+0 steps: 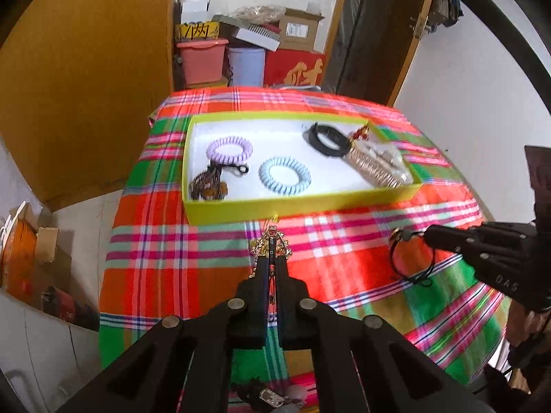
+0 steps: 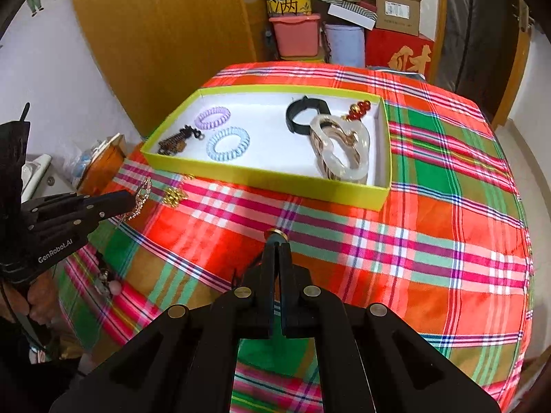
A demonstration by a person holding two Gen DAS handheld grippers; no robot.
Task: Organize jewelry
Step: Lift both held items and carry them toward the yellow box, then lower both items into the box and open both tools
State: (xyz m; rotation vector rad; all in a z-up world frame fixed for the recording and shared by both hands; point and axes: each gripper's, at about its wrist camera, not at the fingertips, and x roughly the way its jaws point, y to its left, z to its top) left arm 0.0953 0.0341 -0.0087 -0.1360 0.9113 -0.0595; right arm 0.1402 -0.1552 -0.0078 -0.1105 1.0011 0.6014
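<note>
A yellow-green tray (image 1: 241,210) (image 2: 261,175) sits on the plaid cloth. It holds a purple coil hair tie (image 1: 229,149), a blue coil hair tie (image 1: 284,175), a dark claw clip (image 1: 206,184), a black band (image 1: 325,137), a clear chunky hair clip (image 2: 341,151) and a red bead piece (image 2: 358,110). My left gripper (image 1: 272,256) is shut on a gold rhinestone hair piece (image 1: 272,241), held just before the tray's near wall. My right gripper (image 2: 276,242) is shut on a black cord bracelet with a gold ring (image 1: 399,237) (image 2: 277,232), above the cloth.
A small gold ornament (image 2: 174,196) lies on the cloth (image 1: 172,247) near the tray's left corner. More trinkets (image 1: 268,395) lie at the near table edge. Boxes and bins (image 1: 241,51) stand behind the table, a wooden door (image 1: 86,69) on the left.
</note>
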